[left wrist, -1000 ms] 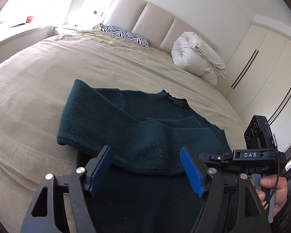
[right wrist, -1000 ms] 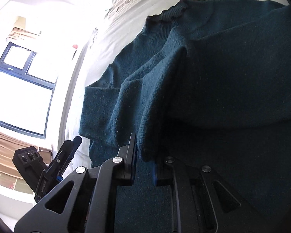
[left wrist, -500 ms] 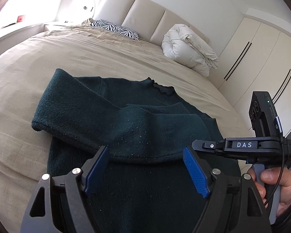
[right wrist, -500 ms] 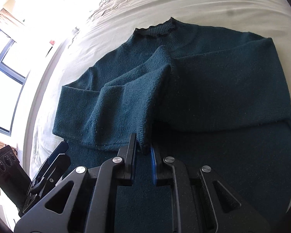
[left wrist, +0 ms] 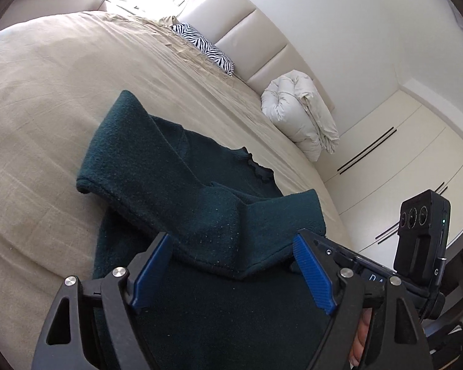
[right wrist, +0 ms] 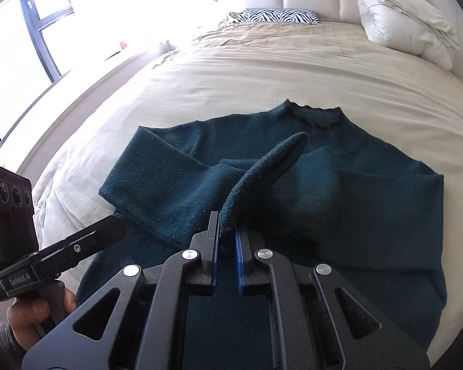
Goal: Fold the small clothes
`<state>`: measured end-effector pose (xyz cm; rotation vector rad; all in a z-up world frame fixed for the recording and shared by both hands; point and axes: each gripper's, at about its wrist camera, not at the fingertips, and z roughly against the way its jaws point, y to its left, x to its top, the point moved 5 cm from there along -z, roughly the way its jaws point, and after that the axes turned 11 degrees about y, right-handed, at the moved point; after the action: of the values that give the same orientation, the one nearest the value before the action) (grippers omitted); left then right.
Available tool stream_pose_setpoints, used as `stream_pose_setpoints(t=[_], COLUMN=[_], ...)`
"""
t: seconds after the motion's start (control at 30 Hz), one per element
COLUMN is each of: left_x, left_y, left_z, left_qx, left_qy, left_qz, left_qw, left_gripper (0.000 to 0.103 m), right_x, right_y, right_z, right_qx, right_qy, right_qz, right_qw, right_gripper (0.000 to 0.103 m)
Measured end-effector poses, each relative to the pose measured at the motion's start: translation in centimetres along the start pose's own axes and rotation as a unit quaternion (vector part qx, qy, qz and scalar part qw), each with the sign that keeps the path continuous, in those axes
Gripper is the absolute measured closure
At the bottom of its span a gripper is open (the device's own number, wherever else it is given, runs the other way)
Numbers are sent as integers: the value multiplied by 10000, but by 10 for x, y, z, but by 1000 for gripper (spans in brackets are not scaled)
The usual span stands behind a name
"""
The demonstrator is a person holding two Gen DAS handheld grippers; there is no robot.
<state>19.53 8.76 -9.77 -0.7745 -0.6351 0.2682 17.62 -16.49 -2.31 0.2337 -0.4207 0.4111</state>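
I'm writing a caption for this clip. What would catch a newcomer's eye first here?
A dark green sweater lies spread on the beige bed, both sleeves folded across its chest. The right gripper is shut on one sleeve's cuff, lifting it off the pile, while the left gripper hovers open over the other sleeve. A zebra pillow lies by the headboard.

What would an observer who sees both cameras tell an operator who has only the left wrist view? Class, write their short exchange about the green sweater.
Operator: Why does that sleeve end stand raised?
Observer: The right gripper is shut on the sleeve cuff, holding it up off the sweater.
Operator: Where is the bright light coming from?
Observer: A dark-framed window beside the bed.
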Motion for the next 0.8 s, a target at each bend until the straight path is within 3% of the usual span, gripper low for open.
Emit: stream_pose_setpoints(t=[0.17,0.23,0.3,0.5,0.6,0.63,0.73,0.8], left_x=[10,12,14,18,21,21,19,20], left_y=[37,47,48,41,51,54,53,43], left_z=[27,30,30,11,20,22,14,7], left_qx=[-101,-114,-63,571,1327,1595,1553,1562], left_qy=[-415,-431,-398,-121,-375,-385,-190,-110], left_qz=[611,768,728,472,568,541,433,223], left_qw=[9972,9960,9965,9972,9888,9850,9867,9874], left_gripper=[14,13,11,7,8,8,9,11], right_x=[17,15,11,-5,-16,-20,-27,-26], right_y=[69,104,114,27,-14,-24,-38,-37], right_z=[-21,-32,-35,-14,-7,-8,-8,-8], right_qx=[580,1133,1536,1754,1784,1693,1046,733], right_qy=[167,328,439,47,-61,-75,-38,-51], right_qz=[588,876,797,-670,-1129,-1179,-1026,-815], right_qw=[9964,9892,9839,9822,9774,9785,9892,9940], right_gripper=[92,91,89,85,85,85,84,72])
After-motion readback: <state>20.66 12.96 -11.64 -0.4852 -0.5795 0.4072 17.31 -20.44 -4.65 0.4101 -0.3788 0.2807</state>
